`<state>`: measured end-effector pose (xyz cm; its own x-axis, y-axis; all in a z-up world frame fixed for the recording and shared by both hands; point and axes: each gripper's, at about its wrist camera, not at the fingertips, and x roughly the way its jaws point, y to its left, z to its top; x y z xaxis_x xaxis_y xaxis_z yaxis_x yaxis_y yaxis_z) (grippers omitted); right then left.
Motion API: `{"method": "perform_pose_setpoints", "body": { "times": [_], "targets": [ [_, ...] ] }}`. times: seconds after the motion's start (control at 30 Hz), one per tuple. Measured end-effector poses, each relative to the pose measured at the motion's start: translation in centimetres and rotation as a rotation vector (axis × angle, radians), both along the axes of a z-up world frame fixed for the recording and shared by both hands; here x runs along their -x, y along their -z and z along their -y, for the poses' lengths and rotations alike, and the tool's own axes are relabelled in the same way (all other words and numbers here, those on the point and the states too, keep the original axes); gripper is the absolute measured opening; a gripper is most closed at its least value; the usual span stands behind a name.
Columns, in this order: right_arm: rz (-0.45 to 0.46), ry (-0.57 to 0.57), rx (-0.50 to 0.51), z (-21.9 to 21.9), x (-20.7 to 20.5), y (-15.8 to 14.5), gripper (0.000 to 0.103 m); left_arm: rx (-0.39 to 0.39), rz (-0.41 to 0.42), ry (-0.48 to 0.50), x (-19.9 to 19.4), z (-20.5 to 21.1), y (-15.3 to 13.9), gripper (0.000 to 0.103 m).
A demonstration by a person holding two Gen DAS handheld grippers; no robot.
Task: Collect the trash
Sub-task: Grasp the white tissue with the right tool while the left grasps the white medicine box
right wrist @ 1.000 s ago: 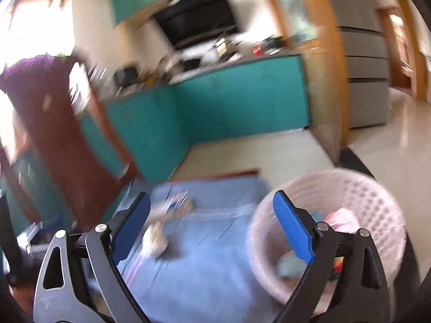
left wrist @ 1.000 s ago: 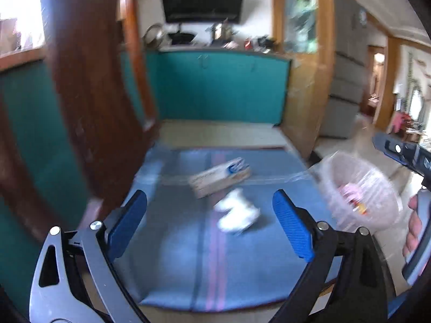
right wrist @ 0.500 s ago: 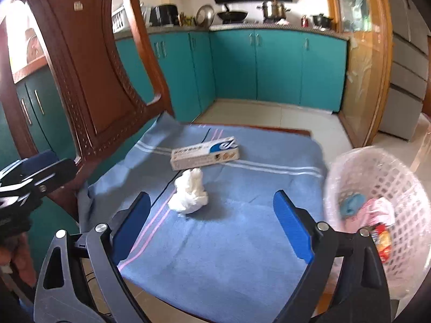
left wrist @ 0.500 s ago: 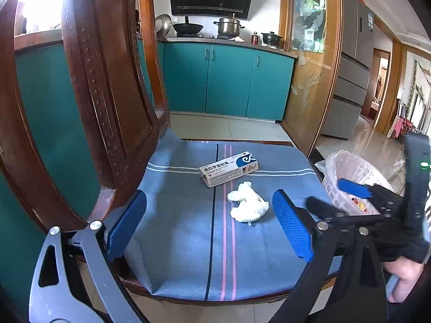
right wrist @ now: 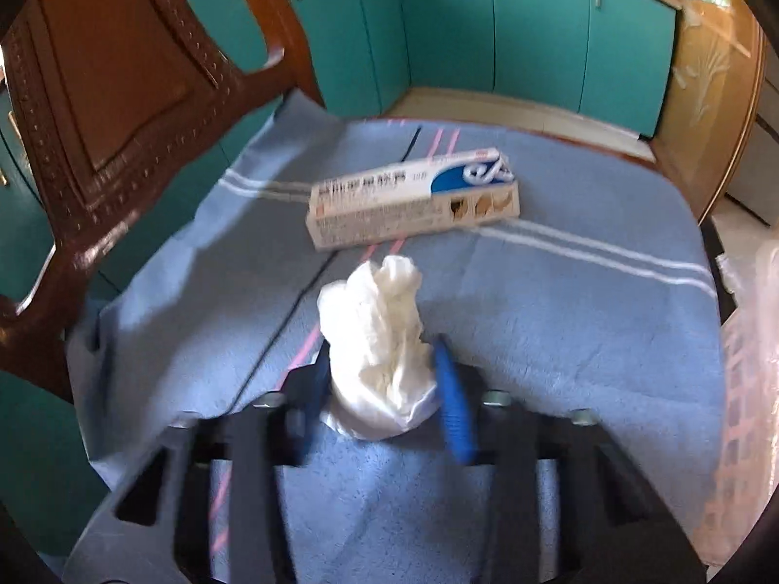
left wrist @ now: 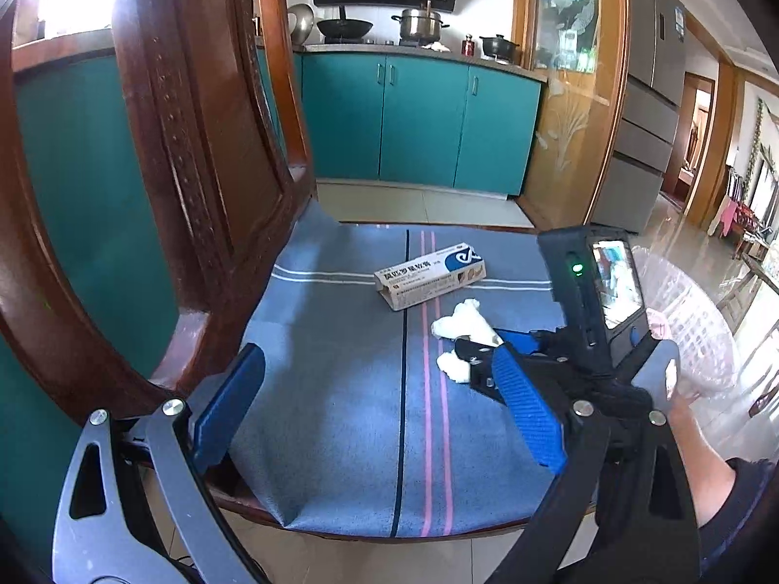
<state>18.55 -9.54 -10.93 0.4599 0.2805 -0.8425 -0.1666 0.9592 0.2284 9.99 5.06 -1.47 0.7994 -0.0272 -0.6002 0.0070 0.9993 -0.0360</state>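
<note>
A crumpled white tissue (right wrist: pixel 380 336) lies on a blue cloth (right wrist: pixel 560 331) over a wooden chair seat. My right gripper (right wrist: pixel 384 379) is shut on the tissue, its blue fingers pressed on both sides. It also shows in the left wrist view (left wrist: pixel 479 350) at the tissue (left wrist: pixel 462 323). A white and blue carton (right wrist: pixel 414 197) lies just beyond the tissue, also in the left wrist view (left wrist: pixel 431 275). My left gripper (left wrist: pixel 375 413) is open and empty above the near part of the seat. A pale pink basket (left wrist: pixel 691 326) stands right of the chair.
The carved wooden chair back (left wrist: pixel 194 155) rises on the left. Teal kitchen cabinets (left wrist: pixel 418 121) stand behind, across a tiled floor. A wooden-framed glass door (left wrist: pixel 574 97) and a grey fridge (left wrist: pixel 647 97) are at the right. The basket's edge shows in the right wrist view (right wrist: pixel 750 340).
My right gripper moved in over the seat and down to the tissue, and its fingers closed on it. The left gripper held nearly still and stayed open.
</note>
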Motion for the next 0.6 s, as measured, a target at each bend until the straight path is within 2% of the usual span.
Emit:
{"method": "perform_pose_setpoints", "body": {
  "times": [0.03,0.17,0.3,0.4,0.47,0.6],
  "targets": [
    [0.008,0.003,-0.012,0.3,0.1,-0.2,0.033,-0.003,-0.001,0.002,-0.1,0.1,0.1,0.094],
    [0.051,0.030,-0.057,2.3,0.8,-2.9,0.032,-0.005,0.001,0.027,-0.9,0.7,0.3,0.094],
    [0.106,0.092,-0.123,6.0,2.4,-6.6,0.032,-0.036,-0.024,0.115,-3.7,2.1,1.6,0.094],
    [0.134,0.127,-0.159,8.6,3.4,-8.1,0.032,-0.100,-0.053,0.206,-7.0,3.6,2.9,0.094],
    [0.139,0.139,-0.175,9.7,3.7,-8.6,0.032,-0.169,-0.089,0.239,-10.1,4.5,3.8,0.094],
    [0.158,0.168,-0.185,11.7,4.2,-9.1,0.032,-0.239,-0.150,0.307,-15.3,5.6,5.8,0.094]
  ]
}}
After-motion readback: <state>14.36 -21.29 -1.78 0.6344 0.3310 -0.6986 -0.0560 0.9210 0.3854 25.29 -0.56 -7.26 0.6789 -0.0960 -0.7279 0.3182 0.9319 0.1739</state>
